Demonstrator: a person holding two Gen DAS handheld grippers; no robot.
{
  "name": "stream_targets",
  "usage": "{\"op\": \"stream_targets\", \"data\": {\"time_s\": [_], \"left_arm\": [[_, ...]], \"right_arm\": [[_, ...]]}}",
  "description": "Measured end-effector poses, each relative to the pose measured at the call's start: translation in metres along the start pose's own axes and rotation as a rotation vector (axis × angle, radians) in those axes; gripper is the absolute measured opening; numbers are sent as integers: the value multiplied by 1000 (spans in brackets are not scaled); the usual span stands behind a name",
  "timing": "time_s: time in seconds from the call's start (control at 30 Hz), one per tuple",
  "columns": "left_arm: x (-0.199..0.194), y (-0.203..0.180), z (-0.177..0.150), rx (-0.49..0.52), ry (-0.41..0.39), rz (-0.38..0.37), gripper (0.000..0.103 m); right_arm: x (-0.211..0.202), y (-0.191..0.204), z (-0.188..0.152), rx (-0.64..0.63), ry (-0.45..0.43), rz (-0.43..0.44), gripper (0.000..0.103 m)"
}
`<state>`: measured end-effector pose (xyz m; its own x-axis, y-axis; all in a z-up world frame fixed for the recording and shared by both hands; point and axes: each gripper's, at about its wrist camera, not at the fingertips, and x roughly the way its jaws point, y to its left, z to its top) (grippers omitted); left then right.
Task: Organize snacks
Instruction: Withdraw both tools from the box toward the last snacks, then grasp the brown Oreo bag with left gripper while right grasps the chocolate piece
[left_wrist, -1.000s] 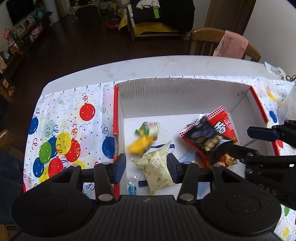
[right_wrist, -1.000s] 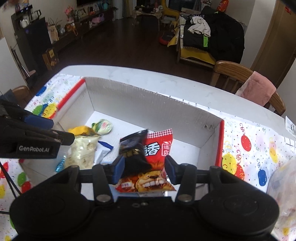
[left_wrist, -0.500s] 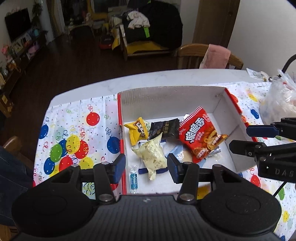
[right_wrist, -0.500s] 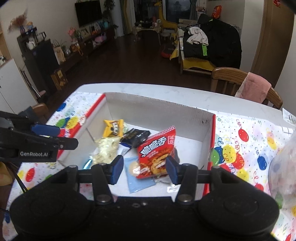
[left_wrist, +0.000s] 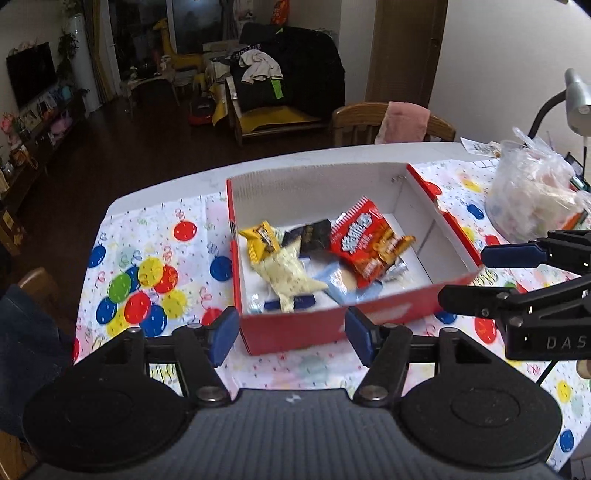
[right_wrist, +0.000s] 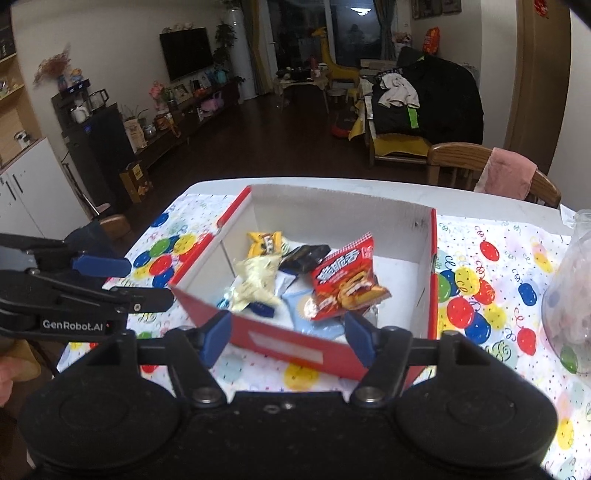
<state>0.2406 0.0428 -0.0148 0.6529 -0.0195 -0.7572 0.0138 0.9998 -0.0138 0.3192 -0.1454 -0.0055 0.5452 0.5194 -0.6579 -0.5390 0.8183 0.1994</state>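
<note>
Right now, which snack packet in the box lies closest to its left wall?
The yellow packet, at the far left of the red box. The pale green packet, black packet and red packet lie further right.

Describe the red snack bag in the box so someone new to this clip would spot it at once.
On the balloon-print tablecloth stands an open box, red outside and white inside. The snacks lie in a heap on its floor, and the red snack bag is on the heap's right side, beside a small black packet. It is the only red wrapper, with large white characters on it.
</note>
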Motion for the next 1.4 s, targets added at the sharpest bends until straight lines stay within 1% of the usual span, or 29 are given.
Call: {"op": "stream_targets", "data": {"time_s": [0.1,0.23,0.3,0.4,0.43,0.47,0.5,0.53,0.63,0.77,0.87,1.0,1.17,1.23,1.4], "left_arm": [[-10,-1,-13,10,-16,2,63],[-21,2,-31,11,-29,2,65],[-25,4,-41,3,-29,-1,65],[-28,9,-57,-27,-20,-24,65],[-28,10,-62,-32,-17,-28,67],[-28,11,-67,-33,-13,-29,68],[-28,12,-72,-39,-11,-28,71],[-29,13,-76,-47,-9,-30,74],[-28,18,-89,-83,2,-40,80],[-19,27,-98,-166,57,-63,81],[-12,28,-101,-216,95,-66,81],[1,23,-100,-265,159,-29,81],[23,16,-93,-406,258,24,81],[33,13,-91,-465,294,27,81],[57,-1,-88,-548,363,61,81]], "right_arm": [[-8,6,-12,-7,-9,8,80],[-15,11,-27,6,-7,31,84],[-17,15,-34,6,-6,37,88],[-19,21,-47,1,1,47,90],[-19,22,-52,0,5,50,92],[-20,24,-57,1,8,54,98],[-21,25,-62,3,10,57,101],[-21,26,-67,5,11,62,101],[-19,27,-78,14,43,78,102],[-18,26,-87,1,62,70,102],[-17,23,-96,-4,79,65,102],[-17,14,-103,22,89,57,102],[-16,0,-104,-4,99,80,102],[-13,-8,-104,-9,109,95,102],[-10,-28,-106,-22,114,130,102]]}}
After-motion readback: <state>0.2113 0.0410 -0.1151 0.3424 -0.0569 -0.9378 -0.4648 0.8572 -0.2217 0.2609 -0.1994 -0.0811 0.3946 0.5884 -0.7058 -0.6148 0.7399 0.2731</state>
